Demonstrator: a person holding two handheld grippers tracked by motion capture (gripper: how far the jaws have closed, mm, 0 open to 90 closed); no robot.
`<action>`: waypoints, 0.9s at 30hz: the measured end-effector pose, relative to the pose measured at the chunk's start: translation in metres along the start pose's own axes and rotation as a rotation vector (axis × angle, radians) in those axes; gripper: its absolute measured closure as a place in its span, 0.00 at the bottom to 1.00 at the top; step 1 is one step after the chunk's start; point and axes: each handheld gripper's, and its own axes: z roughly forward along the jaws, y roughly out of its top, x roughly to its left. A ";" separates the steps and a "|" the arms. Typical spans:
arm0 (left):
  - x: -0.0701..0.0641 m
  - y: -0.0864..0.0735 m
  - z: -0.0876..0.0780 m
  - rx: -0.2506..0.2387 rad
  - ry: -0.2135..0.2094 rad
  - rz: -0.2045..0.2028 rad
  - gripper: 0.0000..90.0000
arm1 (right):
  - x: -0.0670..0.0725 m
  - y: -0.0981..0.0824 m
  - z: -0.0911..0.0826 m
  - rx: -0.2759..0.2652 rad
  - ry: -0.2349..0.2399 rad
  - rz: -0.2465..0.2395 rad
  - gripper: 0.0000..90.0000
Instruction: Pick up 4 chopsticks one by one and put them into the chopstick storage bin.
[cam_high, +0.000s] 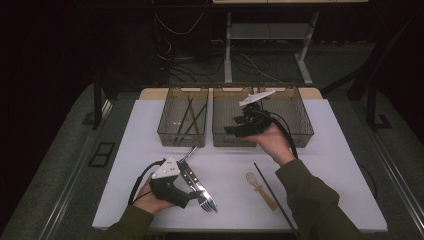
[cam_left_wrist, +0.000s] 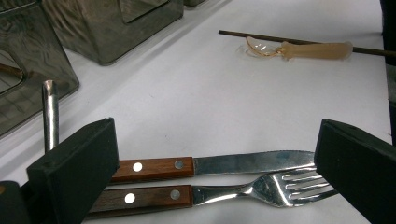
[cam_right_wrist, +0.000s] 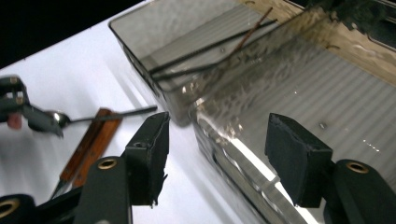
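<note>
A knife (cam_left_wrist: 247, 162) and a fork (cam_left_wrist: 261, 189), both with wooden handles, lie side by side on the white table (cam_high: 225, 165). My left gripper (cam_high: 200, 197) rests low over them, open, with both lying between its jaws (cam_left_wrist: 215, 154) and neither pad touching them. A metal spoon handle (cam_left_wrist: 49, 112) sticks out beside its left jaw. My right gripper (cam_high: 232, 129) hovers open and empty at the front rim of the middle smoked bin (cam_high: 227, 141); the right gripper view has its jaws (cam_right_wrist: 217, 144) above that bin's wall (cam_right_wrist: 243, 158).
The left bin (cam_high: 167, 132) holds several dark chopsticks (cam_high: 187, 116). A third bin (cam_high: 300, 131) stands to the right. A small clear spoon with a tan handle (cam_high: 260, 187) and one dark chopstick (cam_high: 274, 192) lie on the table's right front.
</note>
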 end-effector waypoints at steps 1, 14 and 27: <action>0.000 0.000 0.000 0.000 0.000 0.000 0.00 | -0.001 -0.004 -0.003 -0.003 0.003 0.006 0.44; 0.000 0.000 0.001 -0.002 0.010 0.008 0.00 | -0.005 -0.062 -0.032 -0.010 -0.028 -0.005 0.54; -0.001 0.000 0.002 0.008 0.010 0.017 0.00 | -0.009 -0.112 -0.014 0.137 -0.068 0.049 0.77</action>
